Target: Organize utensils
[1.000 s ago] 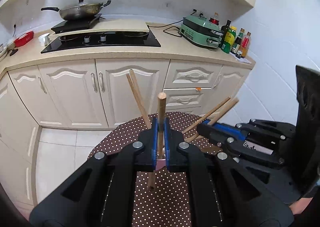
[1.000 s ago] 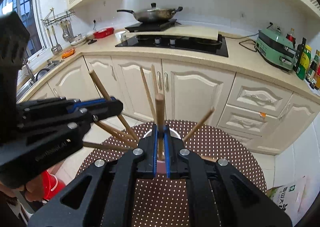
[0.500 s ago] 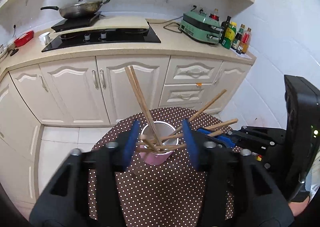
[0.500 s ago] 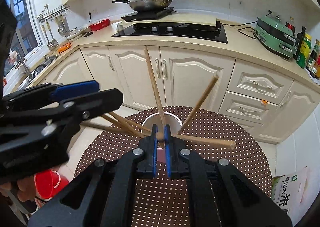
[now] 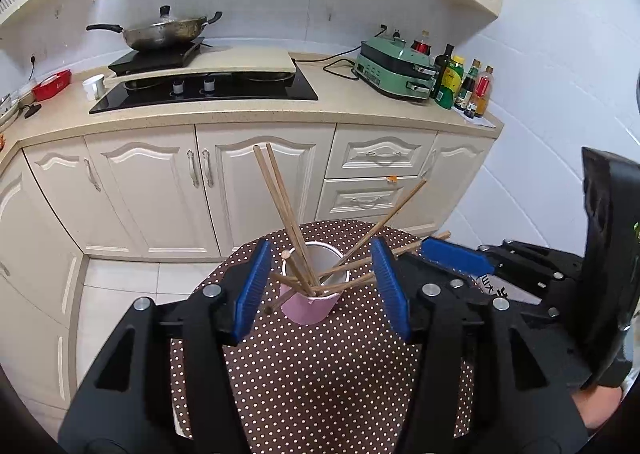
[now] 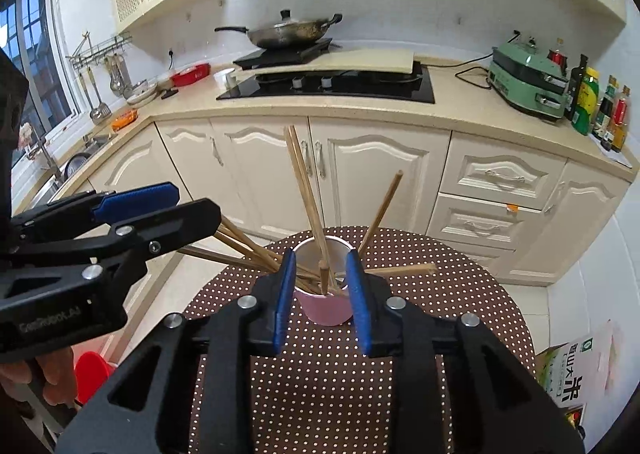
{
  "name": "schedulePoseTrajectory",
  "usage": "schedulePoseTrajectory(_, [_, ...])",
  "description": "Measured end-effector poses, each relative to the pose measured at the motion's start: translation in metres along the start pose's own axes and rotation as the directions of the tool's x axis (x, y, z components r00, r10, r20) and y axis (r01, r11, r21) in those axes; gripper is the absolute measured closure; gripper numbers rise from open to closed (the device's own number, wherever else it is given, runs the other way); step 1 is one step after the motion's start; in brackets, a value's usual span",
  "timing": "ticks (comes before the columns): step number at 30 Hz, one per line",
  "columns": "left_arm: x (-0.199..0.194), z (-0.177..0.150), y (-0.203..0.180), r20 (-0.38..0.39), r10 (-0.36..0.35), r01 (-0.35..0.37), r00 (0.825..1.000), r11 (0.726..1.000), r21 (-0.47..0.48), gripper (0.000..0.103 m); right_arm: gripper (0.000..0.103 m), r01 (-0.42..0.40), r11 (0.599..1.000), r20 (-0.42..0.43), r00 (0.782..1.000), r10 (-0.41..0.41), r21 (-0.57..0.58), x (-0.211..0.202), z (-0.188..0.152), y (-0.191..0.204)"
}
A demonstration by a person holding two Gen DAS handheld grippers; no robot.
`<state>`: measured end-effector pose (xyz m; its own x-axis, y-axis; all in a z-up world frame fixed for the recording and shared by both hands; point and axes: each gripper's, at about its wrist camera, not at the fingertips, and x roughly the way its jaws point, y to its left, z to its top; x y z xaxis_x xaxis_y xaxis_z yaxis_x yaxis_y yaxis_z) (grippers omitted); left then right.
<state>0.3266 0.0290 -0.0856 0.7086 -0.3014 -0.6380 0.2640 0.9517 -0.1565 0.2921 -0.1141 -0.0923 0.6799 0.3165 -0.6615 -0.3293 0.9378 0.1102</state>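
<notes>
pink cup (image 5: 310, 304) sits on the brown polka-dot tablecloth (image 5: 320, 382), and every place here is called off that cup. wooden chopsticks (image 5: 280, 210) fan out of its mouth: two tall ones lean up and away over the far rim, others splay low to the sides, one short end pokes up at the near rim.

left gripper (image 5: 322, 290) hangs just in front of the cup, jaws spread wide, blue pads (image 5: 252, 292) flanking the cup on both sides without touching it. its jaws have just been opening, and no chopstick is pinched between them.

right gripper (image 6: 322, 294) hovers just above the cup's near edge, jaws parted to a narrower gap and just been opening too. one stubby chopstick end (image 6: 324, 274) stands in that gap, loose in the cup, pads clear of it.

behind the cup, cream cabinet doors (image 6: 372, 182); up on the counter beyond, a wok (image 6: 286, 34) on the black hob.
</notes>
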Motion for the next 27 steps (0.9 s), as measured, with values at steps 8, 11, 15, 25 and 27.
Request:
schedulePoseTrajectory(8, [-0.036,-0.013,-0.006,0.026,0.029,-0.030,0.999,0.999,0.023,0.041,0.066,0.036,0.999,0.065,0.997,-0.038,0.027,-0.048,-0.011,0.015])
schedulePoseTrajectory(11, [-0.052,-0.019,-0.012,0.041,0.044,-0.045,0.998,0.998,0.032,0.036,0.063,0.039,0.999,0.097,0.994,-0.042,0.033,-0.067,-0.016,0.021])
schedulePoseTrajectory(15, [-0.075,-0.027,-0.018,0.057,0.067,-0.068,0.996,0.998,0.014,0.033,0.059,0.037,0.999,0.141,0.989,-0.041,0.031,-0.095,-0.024,0.028])
schedulePoseTrajectory(25, [-0.141,-0.054,-0.052,0.119,0.159,-0.154,0.980,0.987,-0.048,0.024,0.052,-0.001,0.999,0.221,0.975,0.008,-0.033,-0.159,-0.049,0.038])
schedulePoseTrajectory(27, [-0.155,-0.062,-0.063,0.136,0.189,-0.183,0.972,0.982,-0.054,0.023,0.048,0.006,0.998,0.244,0.970,0.008,-0.057,-0.174,-0.055,0.040])
